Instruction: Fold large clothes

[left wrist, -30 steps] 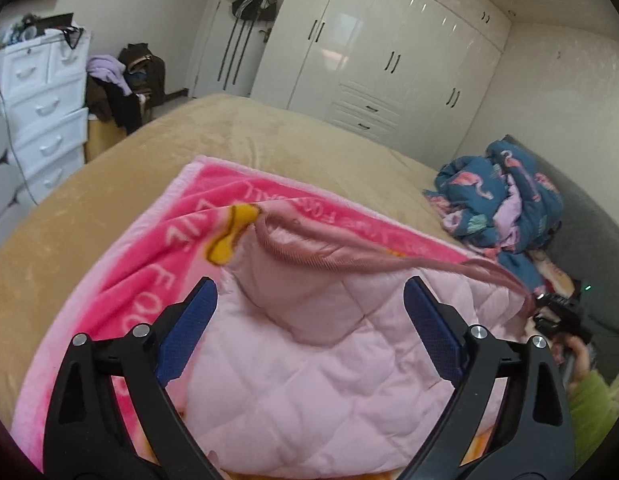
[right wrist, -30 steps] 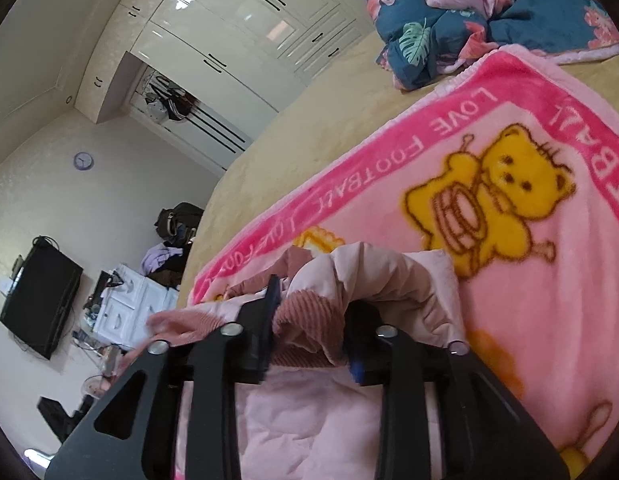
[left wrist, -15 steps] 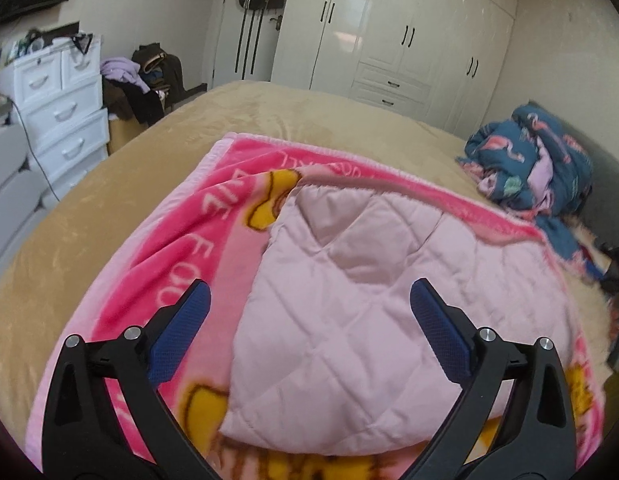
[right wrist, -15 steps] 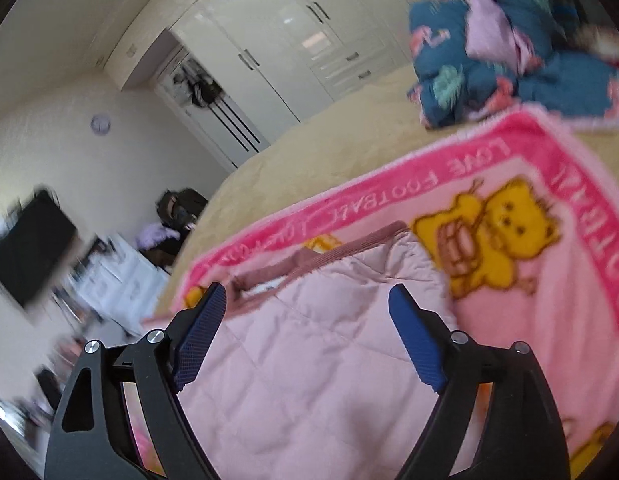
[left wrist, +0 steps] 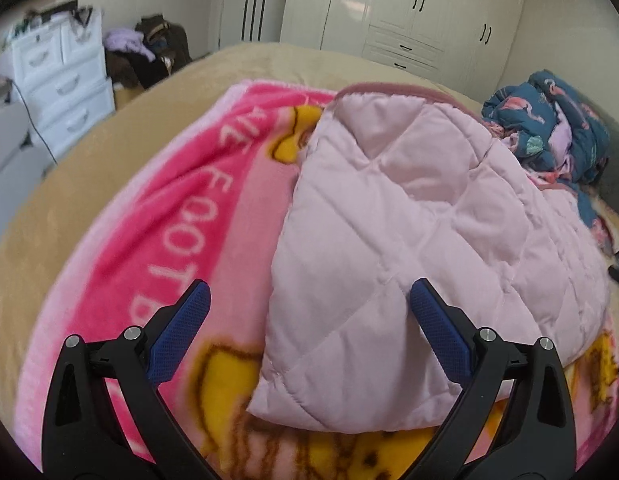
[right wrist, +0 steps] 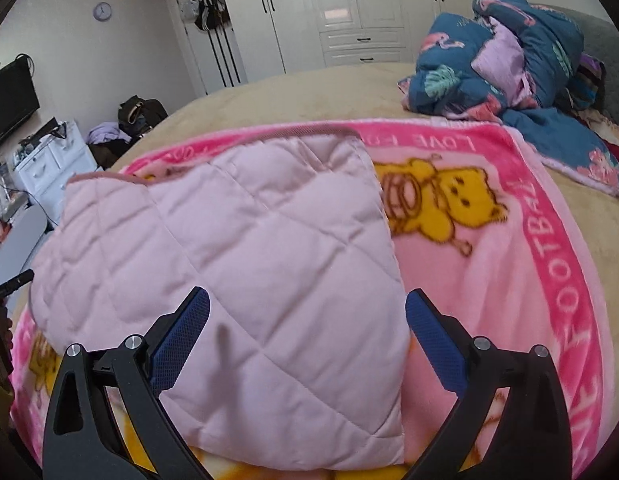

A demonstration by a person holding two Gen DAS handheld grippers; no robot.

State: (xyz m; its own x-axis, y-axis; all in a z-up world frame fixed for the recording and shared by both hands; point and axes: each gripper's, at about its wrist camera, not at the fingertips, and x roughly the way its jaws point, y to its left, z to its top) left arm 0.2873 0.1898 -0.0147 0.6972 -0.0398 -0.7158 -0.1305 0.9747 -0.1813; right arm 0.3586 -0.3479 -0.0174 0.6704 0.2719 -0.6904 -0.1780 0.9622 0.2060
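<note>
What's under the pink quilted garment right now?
The pink quilted garment lies on the pink bear-print blanket, which is spread over the tan bed cover. The blanket's middle is covered, so anything there is hidden.

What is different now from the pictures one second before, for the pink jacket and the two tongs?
The right tongs, then clamped on the ribbed edge of the pink quilted jacket, have let it go; their jaws are opening, with nothing pressed between them. The lifted edge fell away from the camera, so the jacket lies flat and folded on the pink blanket. The left tongs came lower. They stayed open and empty; blanket and blue bedding stayed in place.
</note>
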